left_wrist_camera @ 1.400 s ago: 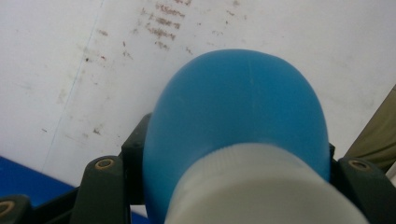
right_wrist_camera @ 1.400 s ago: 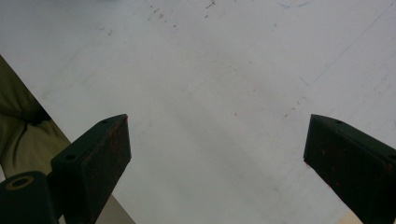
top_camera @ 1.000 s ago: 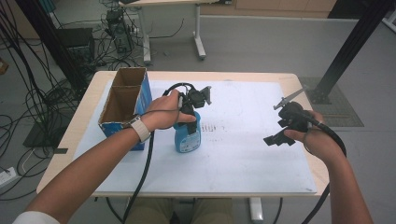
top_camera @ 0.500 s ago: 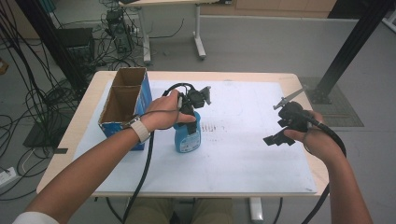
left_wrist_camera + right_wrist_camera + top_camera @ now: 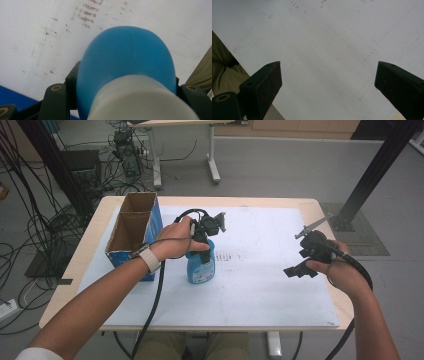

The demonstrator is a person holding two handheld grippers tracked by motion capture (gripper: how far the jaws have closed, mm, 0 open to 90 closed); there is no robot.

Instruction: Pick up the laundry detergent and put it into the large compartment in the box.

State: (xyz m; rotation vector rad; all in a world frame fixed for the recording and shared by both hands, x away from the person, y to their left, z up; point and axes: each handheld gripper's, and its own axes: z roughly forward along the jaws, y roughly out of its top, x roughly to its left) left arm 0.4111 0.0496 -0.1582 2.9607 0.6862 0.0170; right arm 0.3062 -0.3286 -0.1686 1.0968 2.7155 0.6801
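Note:
A blue bottle point(image 5: 201, 268) with a white cap stands upright on the white sheet point(image 5: 260, 290) left of the table's middle. My left gripper point(image 5: 201, 241) comes down on it from above and is shut on its upper part. In the left gripper view the blue bottle point(image 5: 127, 55) and its white cap point(image 5: 140, 100) bulge out between the black jaws of the left gripper point(image 5: 125, 97). My right gripper point(image 5: 300, 262) hovers over the right side of the sheet. The right gripper point(image 5: 328, 80) is open, with bare sheet between its jaws.
A blue cardboard box point(image 5: 132, 227) with two open compartments stands at the table's left, close beside the left hand. The wooden table edge point(image 5: 200, 200) frames the sheet. Cables and desk legs lie on the floor beyond the table.

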